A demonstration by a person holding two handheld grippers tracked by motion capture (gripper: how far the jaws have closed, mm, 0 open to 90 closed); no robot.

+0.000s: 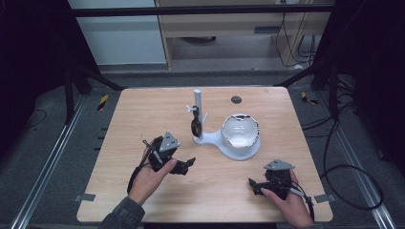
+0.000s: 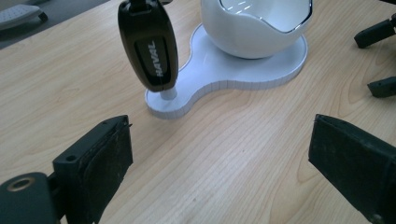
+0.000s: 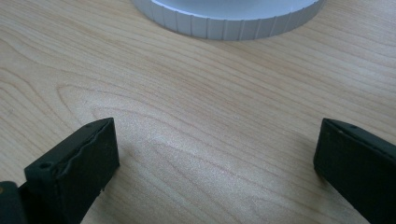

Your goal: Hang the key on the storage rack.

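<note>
Left claw gapes empty near the black key fob, which hangs upright, long axis vertical.

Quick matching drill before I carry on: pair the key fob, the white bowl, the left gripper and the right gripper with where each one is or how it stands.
1 key fob
2 white bowl
3 left gripper
4 right gripper

a open, near table's front right
b hanging on the stand's post
c open, facing the fob
d on the stand's round base

Pairs: 1-b, 2-d, 3-c, 4-a

Dim room, grey floor, wooden table, pale cabinet behind.
</note>
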